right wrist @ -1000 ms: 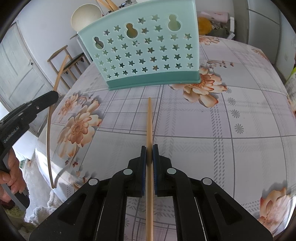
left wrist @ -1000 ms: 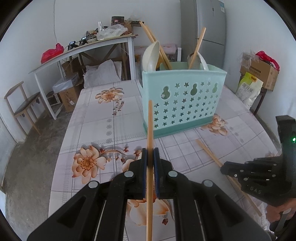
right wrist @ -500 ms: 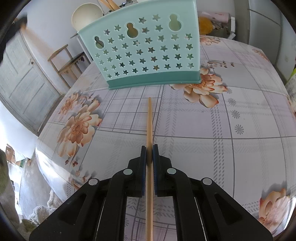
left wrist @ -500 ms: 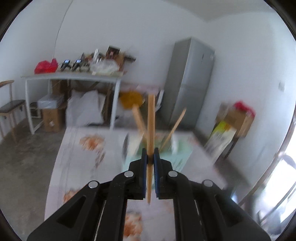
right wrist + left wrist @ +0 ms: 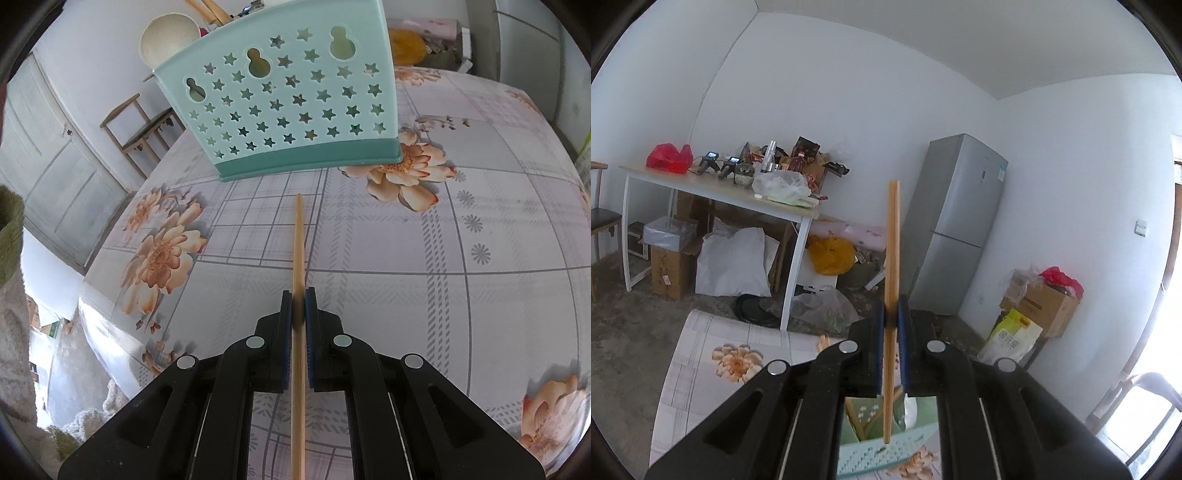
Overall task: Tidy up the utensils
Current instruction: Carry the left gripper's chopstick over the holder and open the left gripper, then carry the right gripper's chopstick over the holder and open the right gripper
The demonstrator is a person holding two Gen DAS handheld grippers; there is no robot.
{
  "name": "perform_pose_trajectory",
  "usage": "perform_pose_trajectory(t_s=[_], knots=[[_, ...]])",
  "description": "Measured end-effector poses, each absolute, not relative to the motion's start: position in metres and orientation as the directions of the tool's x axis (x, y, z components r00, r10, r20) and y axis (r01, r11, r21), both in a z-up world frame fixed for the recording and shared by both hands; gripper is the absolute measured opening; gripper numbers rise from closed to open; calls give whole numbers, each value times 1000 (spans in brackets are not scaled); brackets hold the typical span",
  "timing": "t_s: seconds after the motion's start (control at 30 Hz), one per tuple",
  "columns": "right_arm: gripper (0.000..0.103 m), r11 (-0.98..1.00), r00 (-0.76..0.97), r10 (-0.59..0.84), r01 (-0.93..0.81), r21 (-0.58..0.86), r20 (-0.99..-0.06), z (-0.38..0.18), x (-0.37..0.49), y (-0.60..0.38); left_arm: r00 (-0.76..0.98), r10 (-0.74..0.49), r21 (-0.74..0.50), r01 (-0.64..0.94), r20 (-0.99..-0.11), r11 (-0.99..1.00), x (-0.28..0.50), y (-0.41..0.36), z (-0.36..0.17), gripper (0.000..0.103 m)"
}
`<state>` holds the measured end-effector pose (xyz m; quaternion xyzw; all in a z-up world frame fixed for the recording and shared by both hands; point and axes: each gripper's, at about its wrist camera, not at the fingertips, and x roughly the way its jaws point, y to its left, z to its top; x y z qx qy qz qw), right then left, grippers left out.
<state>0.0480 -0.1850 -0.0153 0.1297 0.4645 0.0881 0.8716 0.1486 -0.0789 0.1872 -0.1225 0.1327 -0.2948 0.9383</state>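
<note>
Chopstick [image 5: 891, 258] clamped upright in left tool [image 5: 891, 325], lower tip above teal utensil basket [image 5: 871, 458] at 6 o'clock. 2nd chopstick [image 5: 297, 251] pinched in right tool [image 5: 297, 306], pointing 12 o'clock at basket [image 5: 291, 103] on floral surface [image 5: 461, 258]

1. A lived-in home room used for dining and storage.
2. A flowered tablecloth [image 5: 424, 258] covers the dining table.
3. A grey fridge [image 5: 956, 225] stands against the white wall.
4. A cluttered white side table [image 5: 713, 195] has cardboard boxes [image 5: 670, 266] beneath it on the bare concrete floor.
</note>
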Motion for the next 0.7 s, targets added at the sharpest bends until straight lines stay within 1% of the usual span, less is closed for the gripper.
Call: perform_pose_trajectory(t_s=[0.13, 0.27, 0.43, 0.5, 0.53, 0.67, 0.7], knots=[[5, 947, 552, 286, -35, 320, -784, -15, 47, -187, 803, -575, -309, 512, -159, 801, 159, -82, 187, 6], [5, 942, 553, 296, -36, 332, -779, -15, 46, -189, 800, -573, -319, 505, -176, 802, 172, -88, 172, 6], [5, 941, 554, 299, -37, 336, -777, -15, 46, -189, 771, -582, -340, 491, -259, 802, 185, -98, 136, 7], [5, 942, 554, 297, -37, 333, -778, -15, 46, -189, 760, -588, -345, 493, -277, 799, 186, -99, 128, 7], [5, 943, 554, 295, -37, 331, -779, -14, 46, -188, 757, -589, -340, 495, -282, 800, 184, -99, 125, 9], [5, 948, 555, 284, -37, 318, -782, -14, 47, -186, 766, -579, -313, 497, -280, 809, 172, -96, 120, 30], [5, 949, 556, 279, -37, 312, -783, -14, 47, -185, 769, -575, -309, 496, -280, 812, 168, -93, 121, 32]])
